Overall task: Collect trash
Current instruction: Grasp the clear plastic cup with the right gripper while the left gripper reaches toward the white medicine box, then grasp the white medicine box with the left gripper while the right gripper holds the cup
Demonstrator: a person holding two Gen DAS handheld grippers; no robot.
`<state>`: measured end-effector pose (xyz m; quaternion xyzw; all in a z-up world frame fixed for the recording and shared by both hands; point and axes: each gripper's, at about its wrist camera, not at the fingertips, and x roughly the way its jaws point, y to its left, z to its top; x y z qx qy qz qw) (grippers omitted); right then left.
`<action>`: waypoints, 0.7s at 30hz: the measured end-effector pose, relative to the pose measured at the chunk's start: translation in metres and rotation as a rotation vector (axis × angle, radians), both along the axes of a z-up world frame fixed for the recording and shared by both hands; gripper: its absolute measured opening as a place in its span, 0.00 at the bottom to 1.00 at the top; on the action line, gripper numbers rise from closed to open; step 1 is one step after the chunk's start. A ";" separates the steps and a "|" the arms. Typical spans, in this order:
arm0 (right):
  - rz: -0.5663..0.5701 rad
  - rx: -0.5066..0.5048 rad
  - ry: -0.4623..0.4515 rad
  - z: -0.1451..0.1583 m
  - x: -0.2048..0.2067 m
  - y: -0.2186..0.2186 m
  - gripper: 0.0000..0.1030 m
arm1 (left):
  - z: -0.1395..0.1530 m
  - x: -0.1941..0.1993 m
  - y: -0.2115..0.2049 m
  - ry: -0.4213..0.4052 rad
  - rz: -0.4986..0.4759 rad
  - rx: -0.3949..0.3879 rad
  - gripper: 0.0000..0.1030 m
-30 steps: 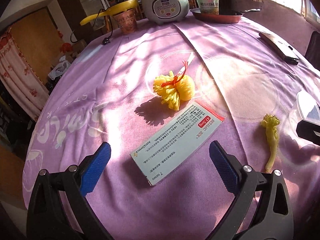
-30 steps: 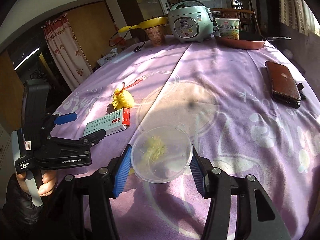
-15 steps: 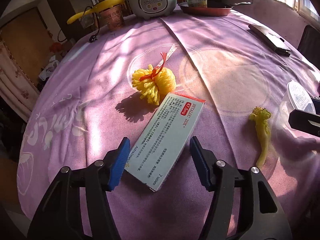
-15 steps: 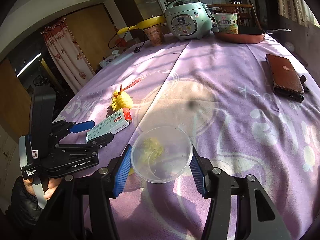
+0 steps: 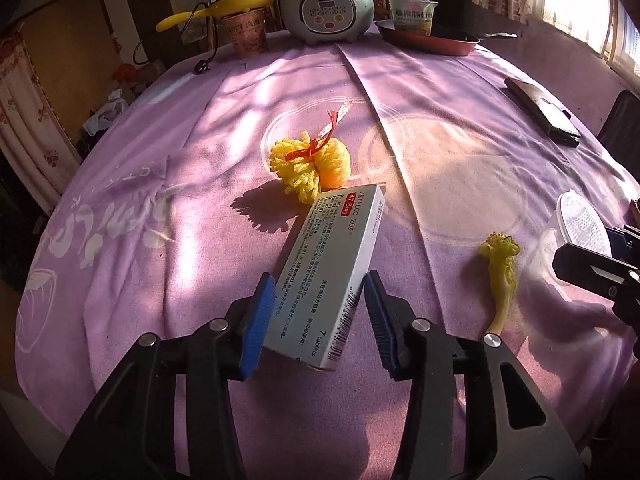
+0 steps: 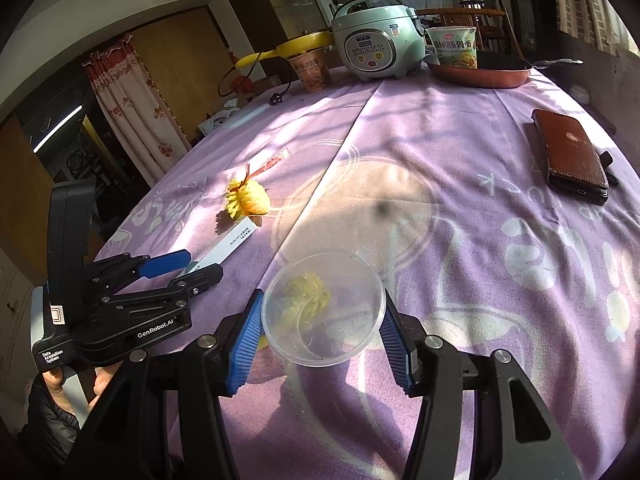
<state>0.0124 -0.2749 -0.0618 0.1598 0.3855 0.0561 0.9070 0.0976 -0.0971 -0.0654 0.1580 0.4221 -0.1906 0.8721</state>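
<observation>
While the left gripper (image 5: 319, 312) jaws are closing across the near end of the tablet box (image 5: 334, 266), tilted off the counter (image 5: 460, 152), a light, crushable carton is judged; its long side walls are best taken. The clear tub (image 6: 324, 308) is clamped in the right gripper (image 6: 318, 344) jaws at the near right.

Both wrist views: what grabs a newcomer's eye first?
The white medicine box tilted between the left claw, whose jaws are closing on it. Next, the clear plastic cup clamped in the right claw. Behind the box, a yellow foam net glows in sunlight on the purple tablecloth.
</observation>
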 end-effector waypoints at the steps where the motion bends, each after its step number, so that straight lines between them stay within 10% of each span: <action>1: -0.001 0.002 -0.003 0.001 -0.001 0.000 0.54 | 0.004 -0.002 0.001 -0.007 0.001 -0.004 0.35; 10: 0.012 -0.010 -0.016 0.007 -0.003 0.007 0.54 | 0.007 -0.011 0.008 0.023 -0.001 -0.045 0.32; 21: 0.007 0.002 -0.005 0.004 -0.002 0.002 0.54 | -0.016 0.002 0.010 0.098 0.042 -0.043 0.70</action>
